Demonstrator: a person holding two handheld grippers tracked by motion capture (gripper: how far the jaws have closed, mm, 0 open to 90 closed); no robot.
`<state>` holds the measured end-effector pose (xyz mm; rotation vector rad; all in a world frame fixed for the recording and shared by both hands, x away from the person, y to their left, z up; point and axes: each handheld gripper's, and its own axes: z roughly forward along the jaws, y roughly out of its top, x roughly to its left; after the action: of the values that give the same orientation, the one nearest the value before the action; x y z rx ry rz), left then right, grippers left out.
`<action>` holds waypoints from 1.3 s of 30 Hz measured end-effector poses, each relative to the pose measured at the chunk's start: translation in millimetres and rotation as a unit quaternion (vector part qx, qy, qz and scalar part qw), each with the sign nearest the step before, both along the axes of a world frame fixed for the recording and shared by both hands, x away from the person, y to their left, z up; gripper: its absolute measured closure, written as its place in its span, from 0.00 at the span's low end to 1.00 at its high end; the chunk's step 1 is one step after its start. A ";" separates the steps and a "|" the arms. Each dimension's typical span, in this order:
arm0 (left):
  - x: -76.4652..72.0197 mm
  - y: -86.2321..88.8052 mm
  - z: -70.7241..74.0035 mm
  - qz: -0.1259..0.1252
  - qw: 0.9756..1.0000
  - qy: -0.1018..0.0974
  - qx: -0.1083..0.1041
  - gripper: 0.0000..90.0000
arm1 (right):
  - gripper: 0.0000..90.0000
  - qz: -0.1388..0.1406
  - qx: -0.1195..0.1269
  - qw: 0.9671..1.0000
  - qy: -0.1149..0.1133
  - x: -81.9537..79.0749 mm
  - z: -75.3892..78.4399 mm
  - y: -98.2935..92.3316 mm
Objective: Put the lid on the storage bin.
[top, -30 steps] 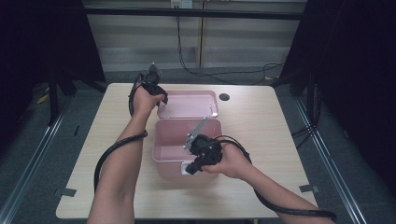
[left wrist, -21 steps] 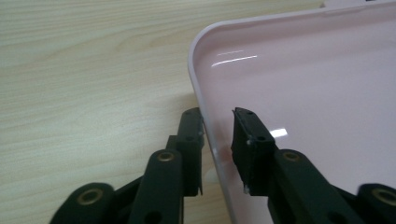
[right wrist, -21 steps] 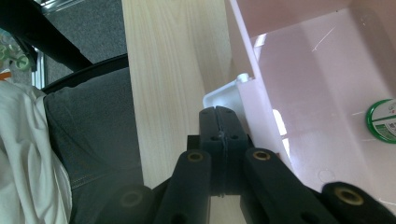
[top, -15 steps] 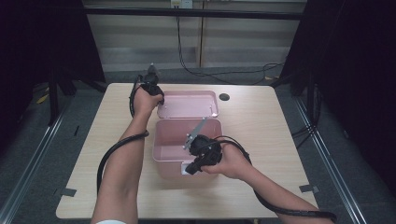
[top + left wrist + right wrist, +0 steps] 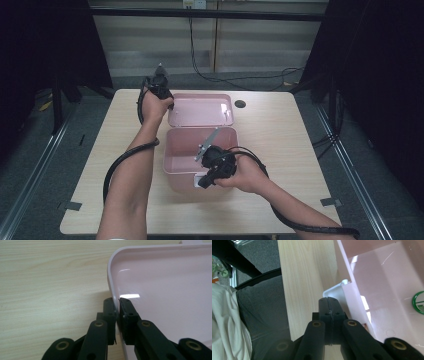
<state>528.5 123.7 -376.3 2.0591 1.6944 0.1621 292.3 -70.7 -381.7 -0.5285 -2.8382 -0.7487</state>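
Note:
A pink plastic box (image 5: 172,160) stands open in the middle of the table, its pink lid (image 5: 200,109) lying flat behind it. My left gripper (image 5: 167,104) is at the lid's left edge. In the left gripper view the jaws (image 5: 117,300) have just been closing and now pinch the lid's raised rim (image 5: 110,277) between them. My right gripper (image 5: 202,184) is at the box's front wall, shut with nothing between its jaws (image 5: 329,298), just short of the white latch (image 5: 335,291). A green round thing (image 5: 419,302) lies inside the box.
The light wooden table (image 5: 280,150) has a small dark round hole (image 5: 240,103) right of the lid. Black cables trail from both grippers over the front edge. Dark curtains and metal floor rails flank the table.

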 end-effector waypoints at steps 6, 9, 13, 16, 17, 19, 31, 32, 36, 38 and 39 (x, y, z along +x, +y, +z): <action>-2.2 1.5 8.0 0.001 1.000 -0.012 -0.002 0.94 | 1.00 0.003 0.002 1.000 -0.006 0.8 -0.5 1.9; -3.8 3.2 11.5 -0.001 1.000 -0.013 -0.003 0.94 | 1.00 0.004 0.002 1.000 -0.005 1.4 -0.6 3.5; -6.3 5.2 15.8 -0.004 1.000 -0.018 -0.003 0.94 | 1.00 -0.001 0.003 1.000 0.000 2.1 0.3 5.6; -8.1 6.4 18.7 -0.005 1.000 -0.022 0.001 0.94 | 1.00 -0.001 0.001 1.000 -0.007 2.4 0.7 7.7; -8.7 7.7 20.1 -0.006 1.000 -0.023 0.000 0.94 | 1.00 0.001 0.000 1.000 -0.002 2.1 0.9 8.1; -10.0 9.1 22.8 -0.005 1.000 -0.024 -0.002 0.94 | 1.00 0.005 0.002 1.000 -0.007 2.6 0.3 8.5; -18.3 15.2 40.4 -0.004 0.999 -0.043 -0.004 0.95 | 1.00 -0.004 -0.006 1.000 -0.012 4.4 3.2 10.6; -19.2 15.2 41.4 -0.002 0.999 -0.045 -0.004 0.95 | 1.00 -0.005 -0.007 1.000 -0.013 4.5 3.2 11.0; -22.1 16.2 44.3 -0.002 0.999 -0.049 -0.006 0.96 | 1.00 -0.005 -0.010 1.000 -0.014 4.9 3.7 11.7; -23.0 16.9 45.8 -0.005 0.999 -0.050 -0.002 0.96 | 1.00 -0.004 -0.011 1.000 -0.013 5.0 3.9 11.6; -23.6 17.1 47.7 -0.006 0.999 -0.049 -0.003 0.96 | 1.00 -0.004 -0.012 1.000 -0.011 5.1 4.1 11.7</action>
<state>504.9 140.9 -328.7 2.0229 1.6231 0.2499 297.4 -59.0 -377.6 -0.5390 -2.8703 -0.7273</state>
